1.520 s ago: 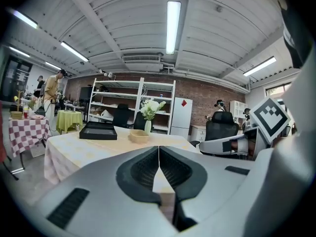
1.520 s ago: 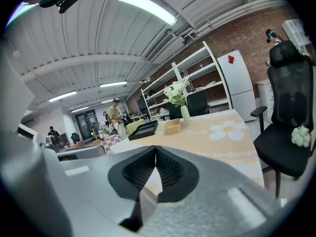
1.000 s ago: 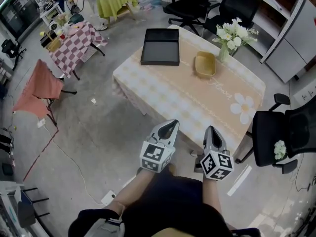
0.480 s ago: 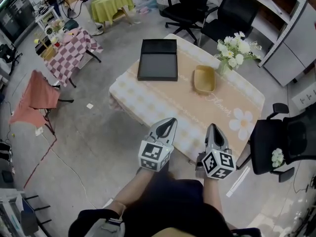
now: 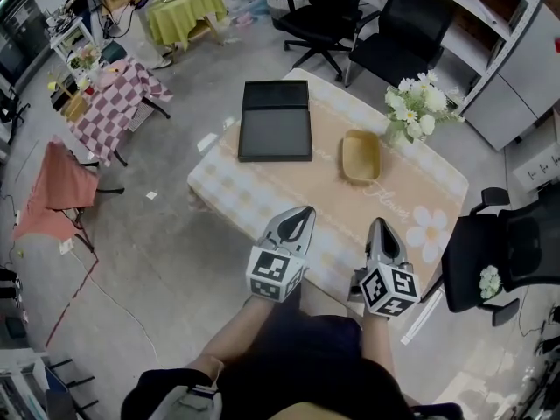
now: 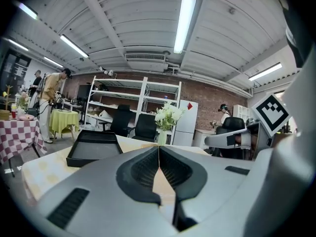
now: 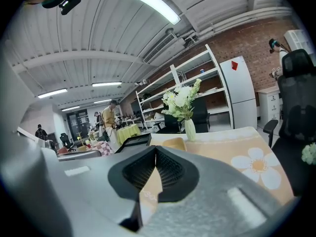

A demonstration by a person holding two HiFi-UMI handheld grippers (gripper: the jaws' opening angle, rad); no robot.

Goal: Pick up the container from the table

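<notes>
The left tongs [image 5: 302, 215] and right tongs [image 5: 380, 227] are held shut, empty. The beige floral-cloth desk [image 5: 262, 191] is brought nearer than before. The shallow tan rectangular container [image 5: 360, 156] lies ahead of the right tongs, unreached.

Left gripper [image 5: 301, 212] and right gripper [image 5: 381, 225] closed, empty

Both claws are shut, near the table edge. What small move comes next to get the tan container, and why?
Probably move the right claw forward over the pale patterned table toward the shallow tan container, opening its jaws on the way. It and the left claw are shut and empty, and the container lies ahead, nearer the right one, beside the vase of white flowers.
</notes>
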